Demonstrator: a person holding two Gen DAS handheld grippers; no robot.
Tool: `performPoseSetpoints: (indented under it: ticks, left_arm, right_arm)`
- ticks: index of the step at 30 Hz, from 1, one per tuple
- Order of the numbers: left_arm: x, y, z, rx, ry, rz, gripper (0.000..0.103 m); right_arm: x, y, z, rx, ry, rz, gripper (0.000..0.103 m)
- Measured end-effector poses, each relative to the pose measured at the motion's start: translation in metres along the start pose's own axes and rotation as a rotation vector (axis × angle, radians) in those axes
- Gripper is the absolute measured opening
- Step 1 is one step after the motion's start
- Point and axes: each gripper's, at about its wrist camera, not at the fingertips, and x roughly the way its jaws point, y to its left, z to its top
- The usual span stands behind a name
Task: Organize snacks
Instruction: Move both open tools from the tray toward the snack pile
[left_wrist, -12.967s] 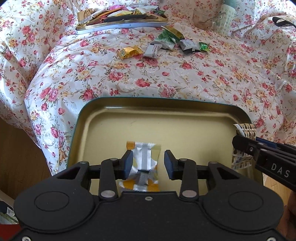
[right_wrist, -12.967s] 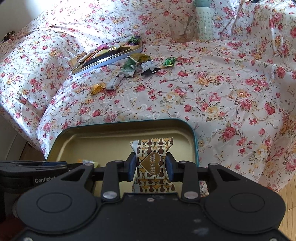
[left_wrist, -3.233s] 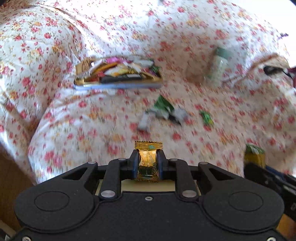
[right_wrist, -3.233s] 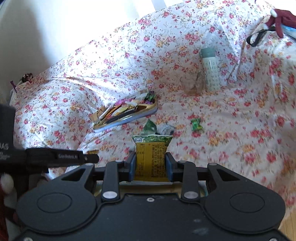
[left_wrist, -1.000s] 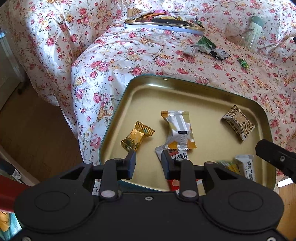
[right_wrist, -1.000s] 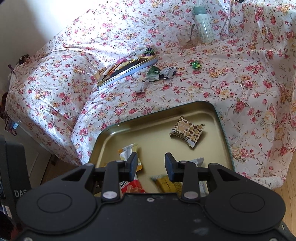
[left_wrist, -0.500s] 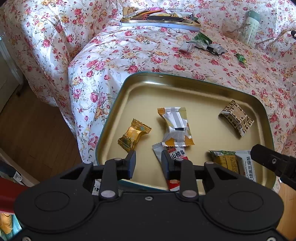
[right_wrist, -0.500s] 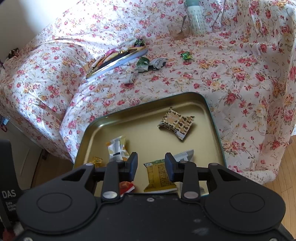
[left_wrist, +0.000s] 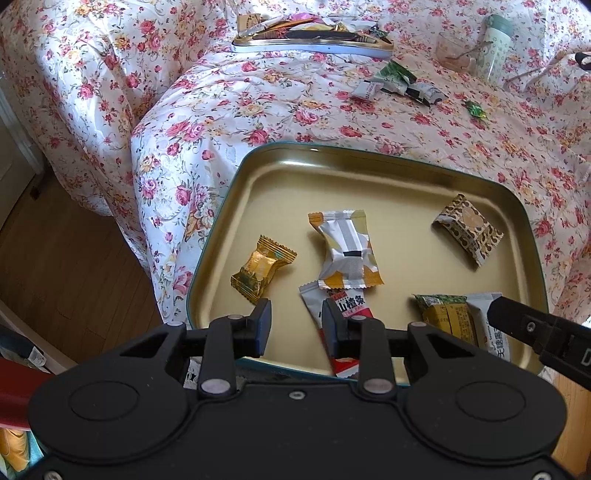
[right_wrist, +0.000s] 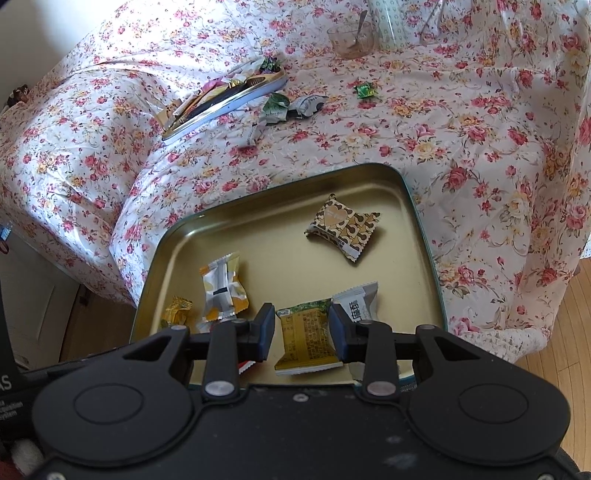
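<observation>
The loose snacks (left_wrist: 400, 83) lay near the far edge of the floral cloth (left_wrist: 258, 110), beside the far tin (left_wrist: 314, 44). They looked light, crinkly and slippery, best pinched across the middle. Over the near tray (left_wrist: 221, 236), the left gripper (left_wrist: 296, 325) and right gripper (right_wrist: 302, 328) hung with jaws apart, empty.

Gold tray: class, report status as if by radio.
Left claw and right claw open, empty. Six snacks in gold tray. Loose wrappers remain on cloth. Nothing blocking.
</observation>
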Motion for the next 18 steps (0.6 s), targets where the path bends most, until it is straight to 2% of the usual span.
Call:
performPoseSetpoints:
  ticks: [10,13,18]
  left_arm:
    - [0.006,-0.009,0.013,0.084,0.128,-0.111,0.039]
    - [0.009,-0.012,0.025,0.113,0.189,-0.146,0.039]
    - [0.018,-0.012,0.055,0.082,0.313,-0.190,0.039]
  right_arm:
    - [0.009,-0.007,0.008,-0.023,0.120,0.044,0.036]
    - [0.011,-0.007,0.021,-0.042,0.169,0.078,0.036]
    - [0.013,-0.003,0.051,-0.092,0.210,0.077,0.036]
